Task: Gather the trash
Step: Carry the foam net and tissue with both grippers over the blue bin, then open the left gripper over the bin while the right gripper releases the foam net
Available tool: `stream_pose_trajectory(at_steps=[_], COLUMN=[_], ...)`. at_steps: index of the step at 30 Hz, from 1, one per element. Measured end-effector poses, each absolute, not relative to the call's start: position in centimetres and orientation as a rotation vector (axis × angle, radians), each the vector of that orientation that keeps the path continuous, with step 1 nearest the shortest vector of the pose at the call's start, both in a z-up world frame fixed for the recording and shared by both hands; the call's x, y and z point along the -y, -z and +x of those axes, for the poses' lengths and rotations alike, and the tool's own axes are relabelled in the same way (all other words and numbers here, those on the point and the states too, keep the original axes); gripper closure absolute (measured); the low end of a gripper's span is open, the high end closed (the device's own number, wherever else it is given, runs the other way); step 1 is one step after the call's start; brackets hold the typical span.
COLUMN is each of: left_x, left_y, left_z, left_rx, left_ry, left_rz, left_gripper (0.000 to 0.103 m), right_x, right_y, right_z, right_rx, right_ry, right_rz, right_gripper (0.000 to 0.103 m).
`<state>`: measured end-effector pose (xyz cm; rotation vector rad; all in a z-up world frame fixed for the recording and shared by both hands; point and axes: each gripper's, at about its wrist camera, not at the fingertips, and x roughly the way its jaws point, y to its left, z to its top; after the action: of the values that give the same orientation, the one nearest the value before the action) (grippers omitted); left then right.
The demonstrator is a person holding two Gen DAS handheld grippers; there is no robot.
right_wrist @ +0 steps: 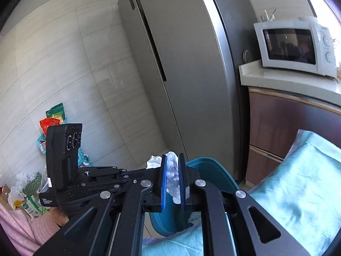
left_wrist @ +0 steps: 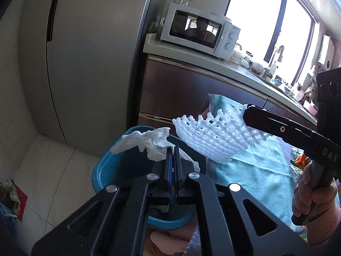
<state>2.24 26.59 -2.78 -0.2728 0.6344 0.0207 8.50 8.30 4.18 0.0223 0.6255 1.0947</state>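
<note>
My left gripper (left_wrist: 172,149) is shut on a crumpled white tissue (left_wrist: 147,141) and holds it over the blue trash bin (left_wrist: 106,166). My right gripper (right_wrist: 172,160) is shut on a white foam fruit net (right_wrist: 172,175), seen from the left wrist view as a mesh cup (left_wrist: 213,136) hanging beside the bin, above the teal cloth (left_wrist: 255,166). In the right wrist view the left gripper (right_wrist: 157,162) sits just left of mine, with the tissue (right_wrist: 153,162) at its tip and the bin (right_wrist: 204,170) below.
A grey fridge (left_wrist: 85,64) stands behind the bin. A white microwave (left_wrist: 200,29) sits on the counter (left_wrist: 245,72). Snack wrappers lie at the cloth's right edge (left_wrist: 298,166). Bags and packets are piled on the floor at left (right_wrist: 32,187).
</note>
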Motion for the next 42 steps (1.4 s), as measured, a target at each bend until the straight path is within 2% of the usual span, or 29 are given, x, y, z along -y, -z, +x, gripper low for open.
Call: stream_pose_trajectory(at_steps=[22, 25, 27, 30, 34, 42], left_x=[-27.6, -27.5, -27.5, -27.5, -27.6, -27.5], left_y=[9.9, 10.7, 11.3, 12.2, 12.7, 11.1], left_z=[7.2, 8.0, 8.4, 8.7, 8.6, 7.4], left_rx=[-0.809, -0.828, -0.842, -0.861, -0.862, -0.802], left_ry=[-0.060, -0.060, -0.068, -0.071, -0.081, -0.094], left_rz=[-0.331, -0.341, -0.353, -0.364, -0.377, -0.360], left_gripper=[0.101, 0.101, 0.096, 0.091, 0.090, 0.080], right_x=[-13.5, -13.6, -13.7, -13.4, -12.7, -11.9], right_y=[2.3, 2.6, 2.7, 3.0, 3.0, 3.0], right_z=[13.1, 13.3, 13.5, 13.6, 13.6, 14.1], right_rx=[-0.891, -0.907, -0.917, -0.921, -0.915, -0.908], right_ry=[-0.980, -0.959, -0.945, -0.932, -0.924, -0.926], right_rz=[-0.040, -0.050, -0.053, -0.042, -0.028, 0.015], right_gripper=[0.094, 0.089, 0.083, 0.079, 0.076, 0.069])
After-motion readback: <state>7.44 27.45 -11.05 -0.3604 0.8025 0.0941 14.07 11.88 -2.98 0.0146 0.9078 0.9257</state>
